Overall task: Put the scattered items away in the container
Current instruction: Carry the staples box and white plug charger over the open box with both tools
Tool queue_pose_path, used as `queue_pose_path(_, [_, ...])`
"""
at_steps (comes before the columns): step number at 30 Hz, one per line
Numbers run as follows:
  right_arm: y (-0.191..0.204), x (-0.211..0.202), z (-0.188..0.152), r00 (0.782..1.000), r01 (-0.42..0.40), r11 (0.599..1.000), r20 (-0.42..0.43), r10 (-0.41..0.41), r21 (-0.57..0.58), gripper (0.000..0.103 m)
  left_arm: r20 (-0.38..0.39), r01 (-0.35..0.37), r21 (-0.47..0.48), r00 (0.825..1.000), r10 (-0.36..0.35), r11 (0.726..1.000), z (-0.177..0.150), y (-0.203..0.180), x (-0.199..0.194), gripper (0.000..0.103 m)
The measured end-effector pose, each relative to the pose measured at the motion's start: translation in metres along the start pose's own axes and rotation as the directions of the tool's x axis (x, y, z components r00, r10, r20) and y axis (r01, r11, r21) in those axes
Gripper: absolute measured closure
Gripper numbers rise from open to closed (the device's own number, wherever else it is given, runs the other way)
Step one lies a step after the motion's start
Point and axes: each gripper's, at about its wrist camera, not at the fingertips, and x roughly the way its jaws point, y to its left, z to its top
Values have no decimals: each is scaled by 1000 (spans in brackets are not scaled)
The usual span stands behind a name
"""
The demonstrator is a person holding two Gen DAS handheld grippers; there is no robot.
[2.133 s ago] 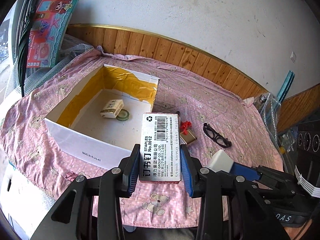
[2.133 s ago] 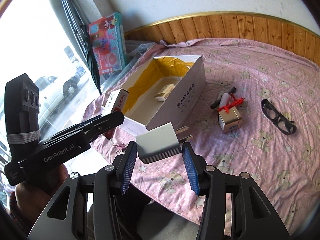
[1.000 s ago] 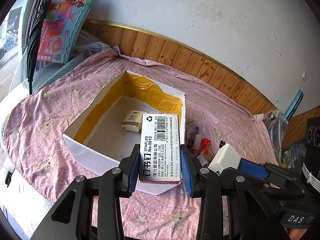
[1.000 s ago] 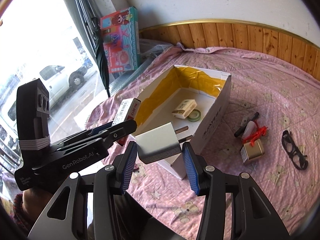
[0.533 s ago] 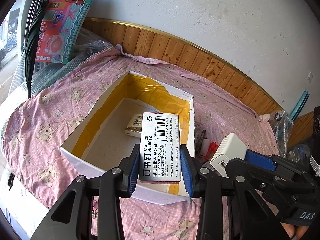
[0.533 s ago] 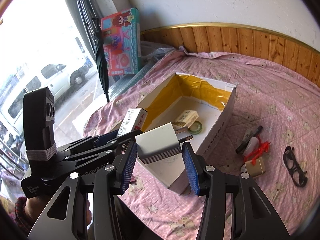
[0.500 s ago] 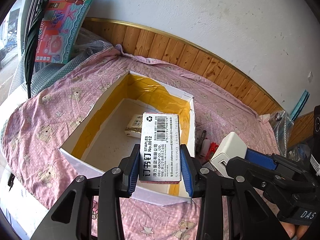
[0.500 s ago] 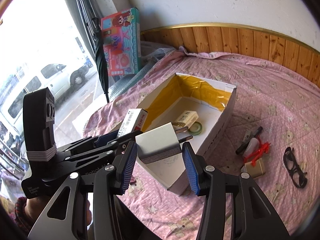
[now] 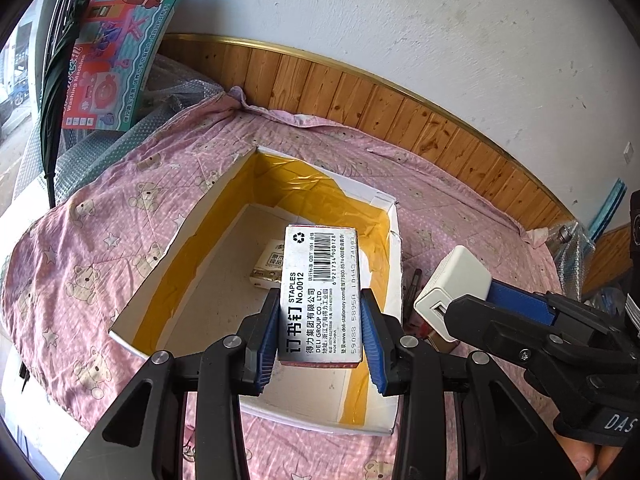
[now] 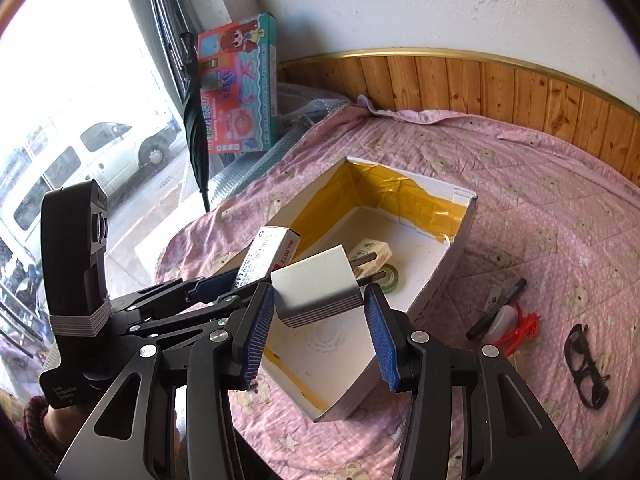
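1. Here, your left claw [image 9: 322,334] is clamped on a staples box [image 9: 322,294], its barcode face up at the centre of the left wrist view, held above the near end of the open cardboard box [image 9: 394,280].
2. Your right claw [image 10: 318,316] grips a white plug charger [image 10: 316,286] by its sides, its two prongs pointing away from you toward the box interior in the middle of the right wrist view.
3. In the left wrist view the charger shows again at the right of the frame, held just beside the box's right wall.
4. The cardboard box is white outside and lined with yellow tape on its inner walls; it sits on a surface covered by a pink bear-print cloth [image 10: 560,208].
5. Inside the box lie a small cream carton [image 10: 372,250] and a green tape roll [image 10: 390,274], close together on the floor of the box.
6. To the right of the box in the right wrist view, on the cloth, you have a black marker [image 10: 498,308], a red plastic piece [image 10: 520,328] beside it, and black glasses [image 10: 586,364] near the right edge.
7. A colourful toy box [image 10: 240,84] leans upright in the upper left of the right wrist view, with a folded black umbrella [image 10: 196,120] just to its left.
8. A knitted sleeve [image 10: 38,420] shows at the lower left of the right wrist view, under the left claw's handle.
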Motion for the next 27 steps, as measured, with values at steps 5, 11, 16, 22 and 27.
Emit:
queue_pose_path(5, [-8, 10, 9, 1000, 7, 1000, -7, -7, -2, 54, -16, -10, -3, 1000, 10, 1000, 9, 2, 13, 64])
queue_pose_path(11, [-21, 27, 18, 1000, 19, 1000, -22, -19, 1, 54, -47, -28, -8, 999, 28, 1000, 21, 8, 31, 64])
queue_pose_path(16, [-30, 42, 24, 999, 27, 1000, -40, -27, -3, 54, -75, -48, -1, 996, 48, 999, 34, 11, 45, 64])
queue_pose_path(22, [-41, 62, 30, 997, 43, 999, -65, -43, -8, 54, -114, -85, 16, 990, 86, 996, 44, 12, 65, 64])
queue_pose_path(27, [-51, 79, 35, 995, 56, 998, -88, -57, -12, 54, -143, -106, 36, 984, 110, 994, 51, 12, 80, 64])
